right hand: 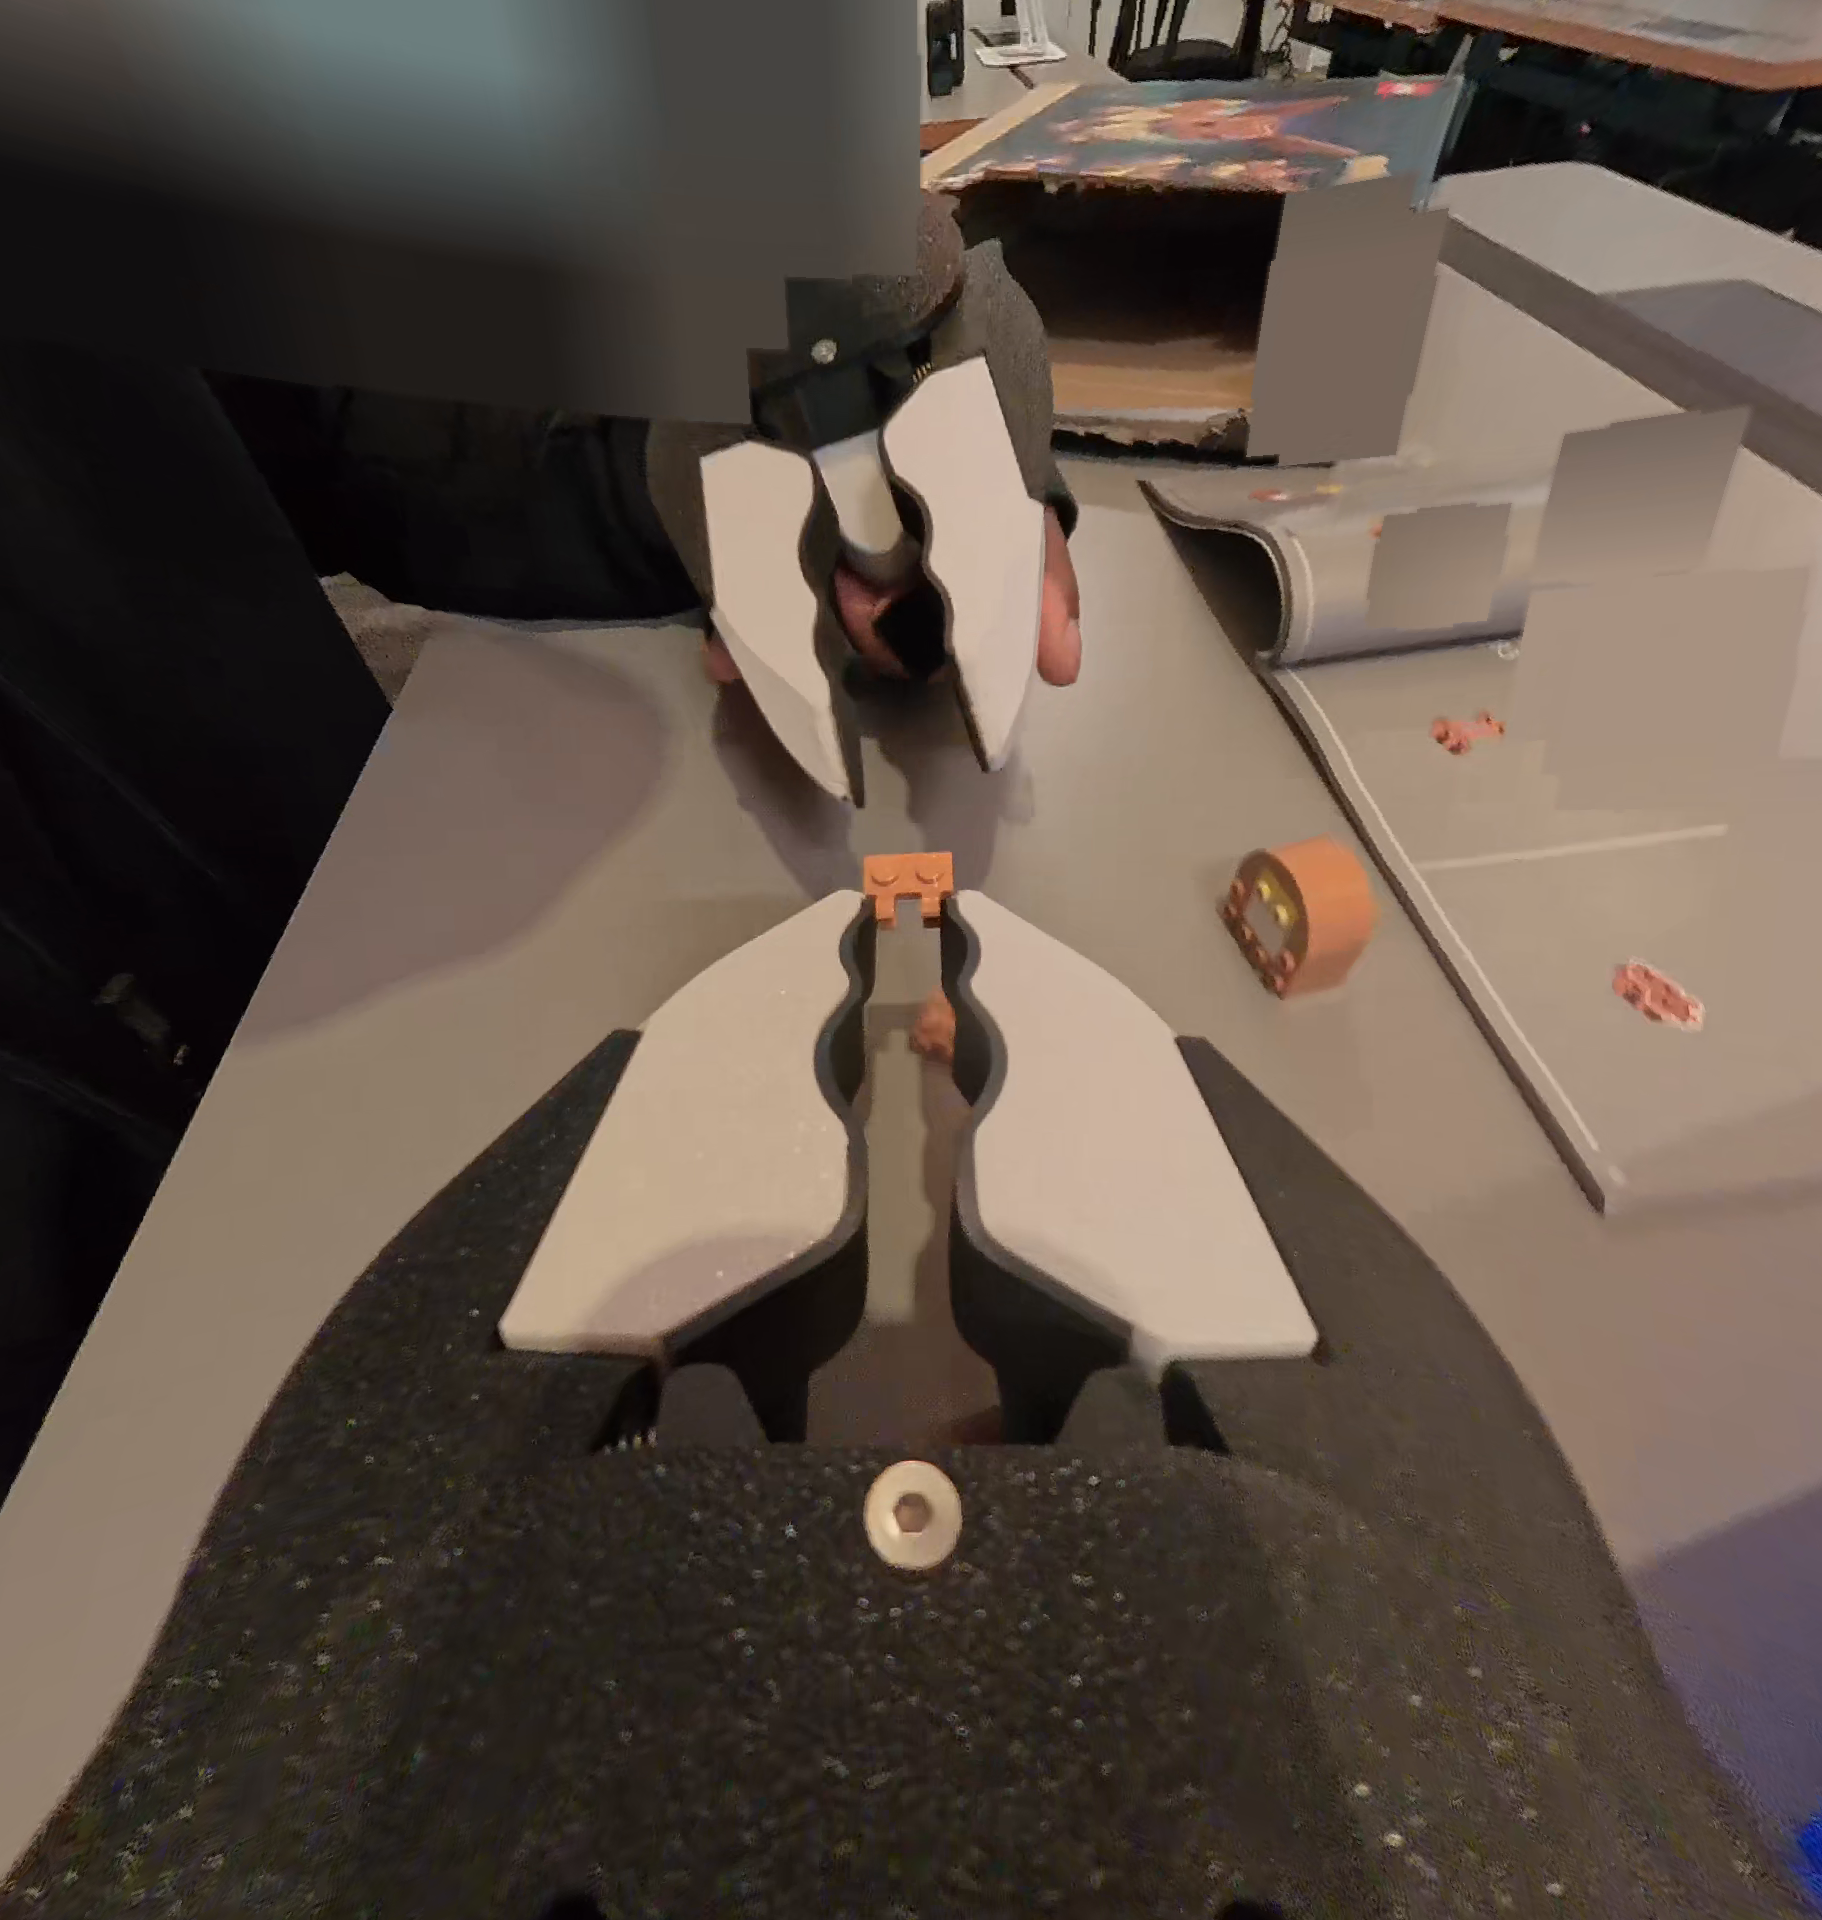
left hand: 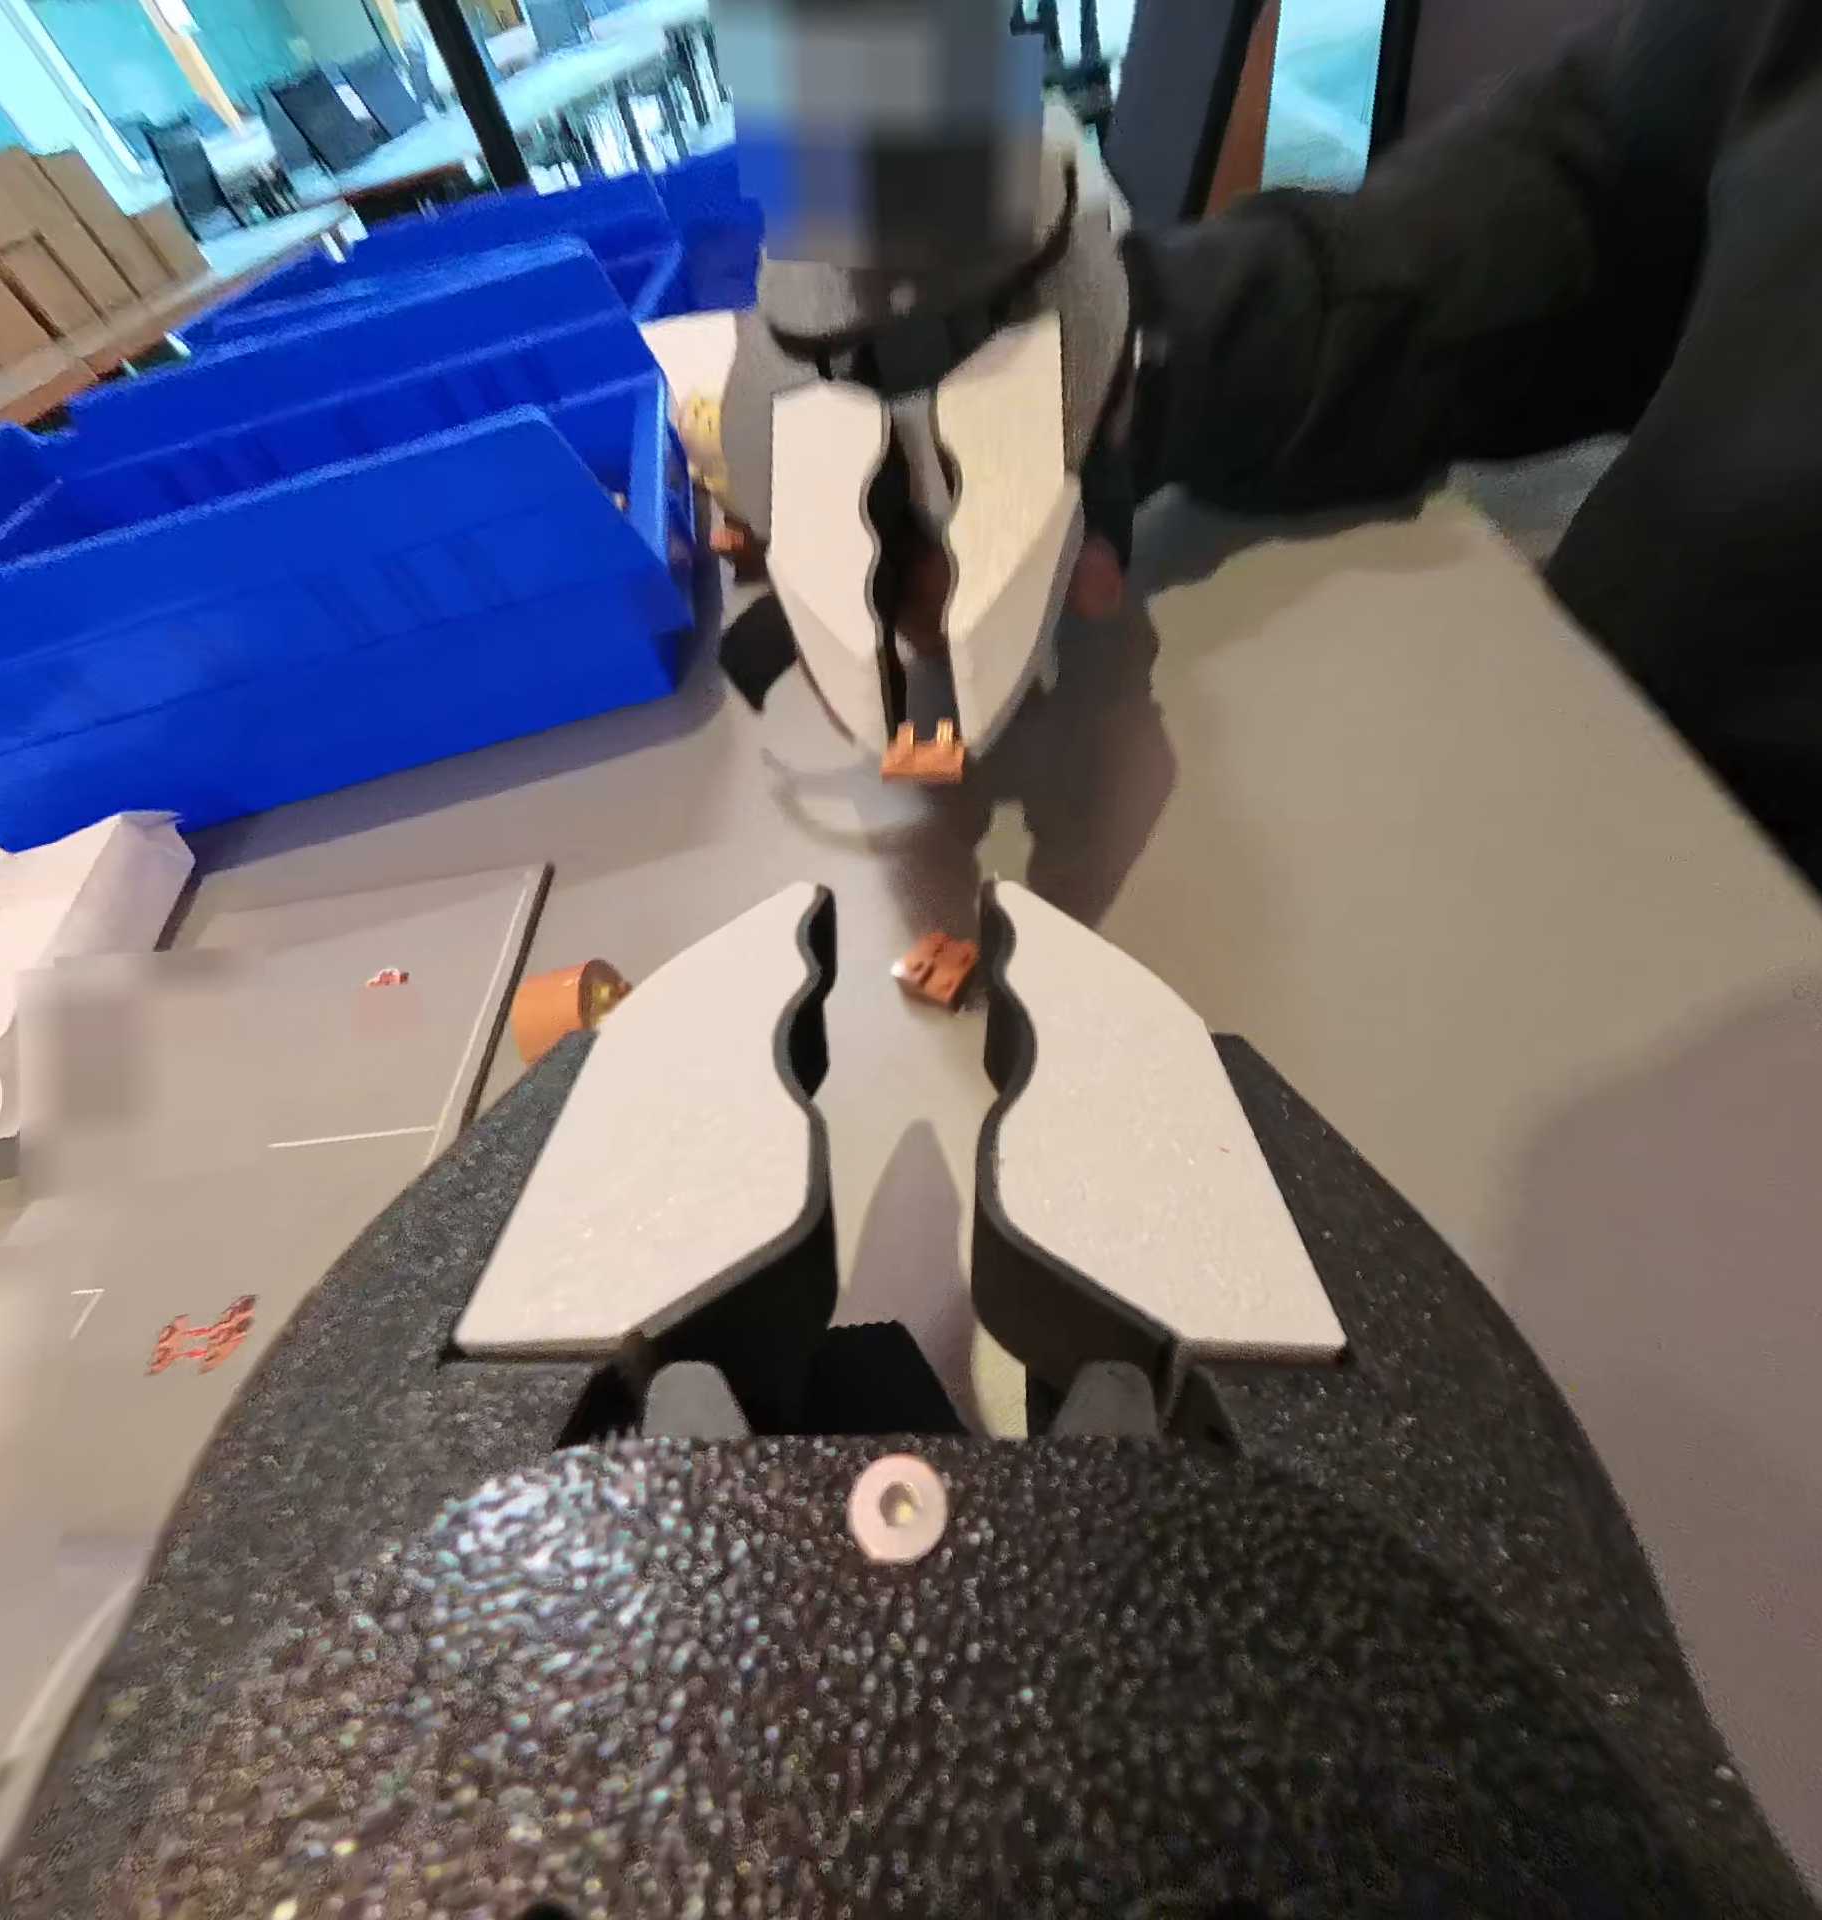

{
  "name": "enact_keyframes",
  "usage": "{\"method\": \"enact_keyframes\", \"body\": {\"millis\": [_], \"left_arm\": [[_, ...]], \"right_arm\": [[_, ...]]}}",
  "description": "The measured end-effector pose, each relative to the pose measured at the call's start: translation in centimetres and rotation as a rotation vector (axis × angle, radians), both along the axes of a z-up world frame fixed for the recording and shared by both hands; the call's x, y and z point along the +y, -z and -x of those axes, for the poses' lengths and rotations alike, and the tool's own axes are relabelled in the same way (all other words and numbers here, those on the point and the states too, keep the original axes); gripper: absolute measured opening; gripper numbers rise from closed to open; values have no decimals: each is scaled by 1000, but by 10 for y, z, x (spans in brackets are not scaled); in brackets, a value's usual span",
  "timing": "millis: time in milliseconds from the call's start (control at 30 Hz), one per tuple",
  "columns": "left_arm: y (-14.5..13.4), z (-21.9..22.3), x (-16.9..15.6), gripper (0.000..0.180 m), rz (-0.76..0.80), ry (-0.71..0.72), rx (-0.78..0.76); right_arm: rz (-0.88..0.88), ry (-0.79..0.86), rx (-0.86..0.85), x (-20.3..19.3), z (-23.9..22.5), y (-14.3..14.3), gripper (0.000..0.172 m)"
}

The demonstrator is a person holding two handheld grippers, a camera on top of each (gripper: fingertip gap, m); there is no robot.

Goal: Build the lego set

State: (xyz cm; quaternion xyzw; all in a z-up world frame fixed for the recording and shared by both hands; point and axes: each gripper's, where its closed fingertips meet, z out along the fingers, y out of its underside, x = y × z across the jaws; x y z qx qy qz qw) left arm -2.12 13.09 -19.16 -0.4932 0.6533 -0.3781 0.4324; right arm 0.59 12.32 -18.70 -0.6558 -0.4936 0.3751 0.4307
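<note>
Right wrist view: right gripper [right hand: 907, 902] clamping orange plate [right hand: 909, 883], long axis crosswise.

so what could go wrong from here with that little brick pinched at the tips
1. The right gripper holds the orange clip plate only by its rear tabs at the very fingertips; it could twist or pop out.
2. A second small orange piece lies on the grey table by the open left gripper's finger; a nudge might flick it away.
3. The two grippers face each other closely and may collide.
</note>
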Motion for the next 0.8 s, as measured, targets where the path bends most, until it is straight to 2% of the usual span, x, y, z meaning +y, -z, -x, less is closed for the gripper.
{"method": "enact_keyframes", "body": {"millis": [200,467,600,800], "left_arm": [[47,-8,7,31,-154,148,297],[55,-22,1,24,-84,307,391],[55,-24,1,16,-83,285,390],[49,-29,8,16,-99,103,323]], "right_arm": [[34,20,6,2,-24,3,11],[65,41,-17,6,-26,9,11],[101,78,-63,11,-27,17,11],[100,111,-165,10,-21,29,11]]}}
